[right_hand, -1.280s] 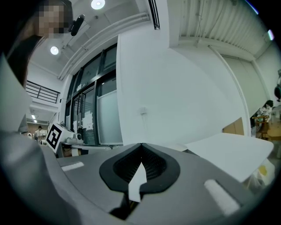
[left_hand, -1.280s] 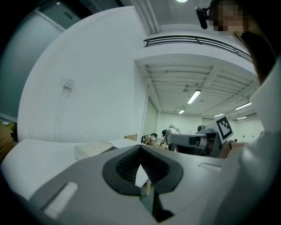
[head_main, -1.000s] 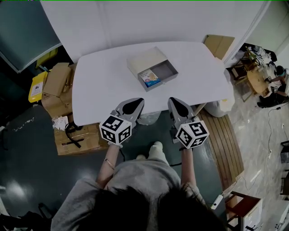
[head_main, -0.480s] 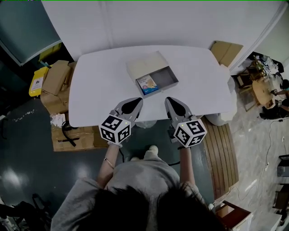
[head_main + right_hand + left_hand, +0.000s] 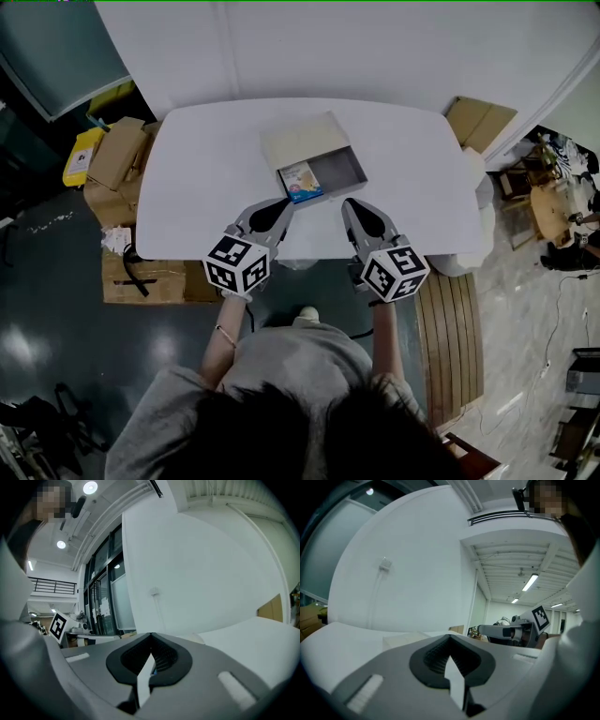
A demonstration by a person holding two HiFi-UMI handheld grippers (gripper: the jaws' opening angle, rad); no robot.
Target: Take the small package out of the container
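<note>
White table (image 5: 206, 178) carries the open container (image 5: 330, 167), small package (image 5: 301, 180) inside. Your left gripper (image 5: 283, 202) and right gripper (image 5: 350, 205) hover near it, both jaw pairs closed, empty.

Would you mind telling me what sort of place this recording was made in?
Probably an office or lab workspace: a white table, cardboard boxes piled beside it, and ceiling strip lights.
</note>
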